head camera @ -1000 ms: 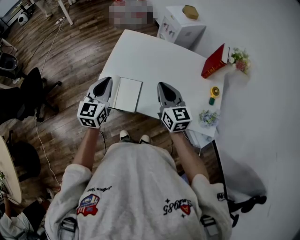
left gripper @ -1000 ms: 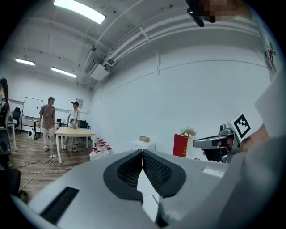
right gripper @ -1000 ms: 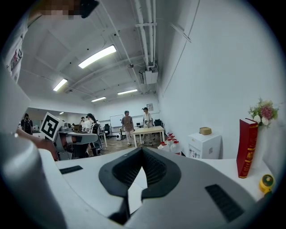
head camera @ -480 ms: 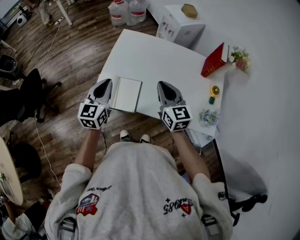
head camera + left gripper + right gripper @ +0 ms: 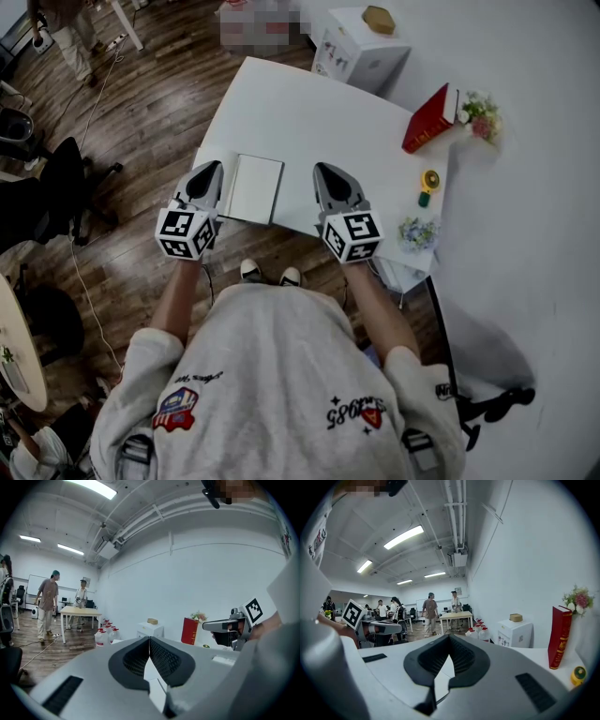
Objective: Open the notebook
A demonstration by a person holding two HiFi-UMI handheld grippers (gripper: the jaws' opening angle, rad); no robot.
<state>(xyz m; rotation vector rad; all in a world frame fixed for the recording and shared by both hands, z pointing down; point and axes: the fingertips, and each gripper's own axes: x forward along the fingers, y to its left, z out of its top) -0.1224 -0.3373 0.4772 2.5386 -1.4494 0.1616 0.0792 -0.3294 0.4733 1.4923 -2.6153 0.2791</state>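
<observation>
From the head view, nothing on the white counter (image 5: 309, 122) has shifted over the last second. The left tongs (image 5: 213, 169) and the right tongs (image 5: 323, 172) hang where they were, above its near edge. The slim white rectangular notebook (image 5: 256, 188) lies flat between them, just beside the left tongs, and its cover looks shut. Only a person on the wooden floor at the far left has wandered. So the task is no nearer; whether the cover has ever been up, I cannot tell. The black-and-white marker cubes carry patterns, not words, and the print on the grey sweatshirt (image 5: 272, 375) is too small to read.

In the left gripper view, the left tongs (image 5: 149, 641) are clenched pad to pad with nothing between them. The tall red book (image 5: 190, 631) standing by the wall shows no legible title.

In the right gripper view, the right tongs (image 5: 449, 639) are likewise pressed together and empty. The red book's spine is blank from here.
</observation>
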